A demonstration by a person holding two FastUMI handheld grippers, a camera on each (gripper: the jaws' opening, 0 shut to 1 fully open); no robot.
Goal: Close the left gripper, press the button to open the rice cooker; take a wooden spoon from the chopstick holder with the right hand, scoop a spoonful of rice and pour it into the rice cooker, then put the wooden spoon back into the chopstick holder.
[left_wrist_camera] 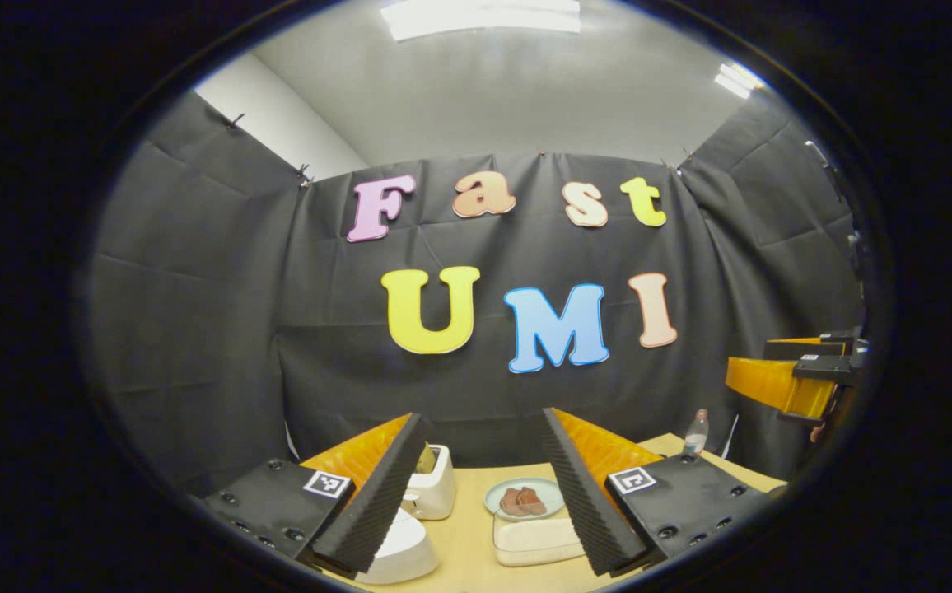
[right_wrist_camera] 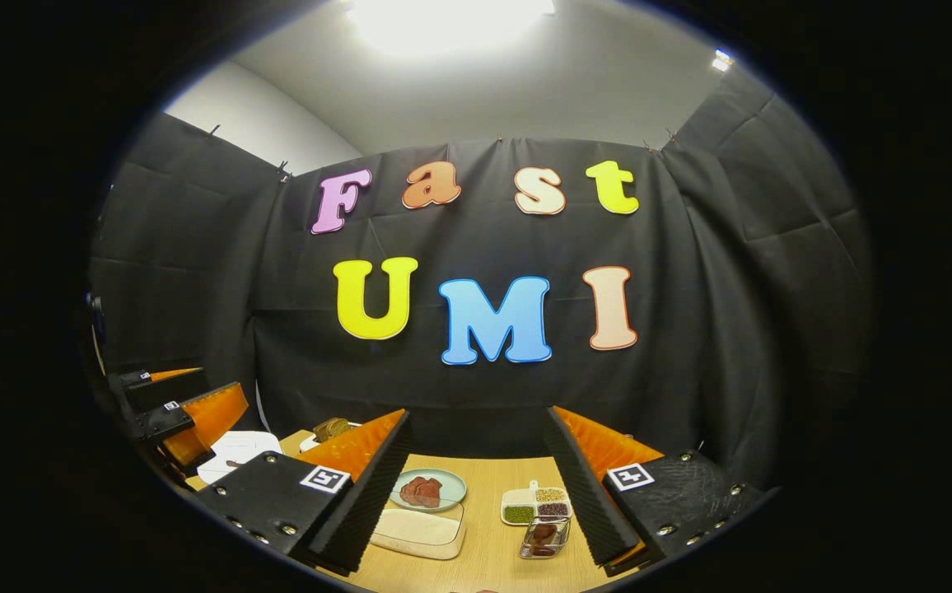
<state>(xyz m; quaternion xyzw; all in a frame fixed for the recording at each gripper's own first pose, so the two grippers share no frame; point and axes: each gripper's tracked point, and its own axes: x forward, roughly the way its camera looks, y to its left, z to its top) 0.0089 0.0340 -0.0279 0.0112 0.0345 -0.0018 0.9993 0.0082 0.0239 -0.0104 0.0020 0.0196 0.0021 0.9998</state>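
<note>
Both grippers, left [left_wrist_camera: 476, 486] and right [right_wrist_camera: 476, 486], are held wide apart above the table [left_wrist_camera: 468, 535], nothing yet grasped, the rice cooker [left_wrist_camera: 398, 552] lying below the left one.

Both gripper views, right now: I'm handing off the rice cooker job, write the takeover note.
Left gripper: open, empty, held above the table's near edge.
Right gripper: open, empty, also raised over the table.
Things: a rounded white appliance, probably the rice cooker, sits low by the left gripper's left finger, with a white toaster behind it. A clear tub of rice lies in front of a plate of meat; a divided dish of grains is to its right. Chopstick holder and wooden spoon: not located.
Done: nothing evident.
Left: close left gripper, press the button, then every spoon step.
</note>
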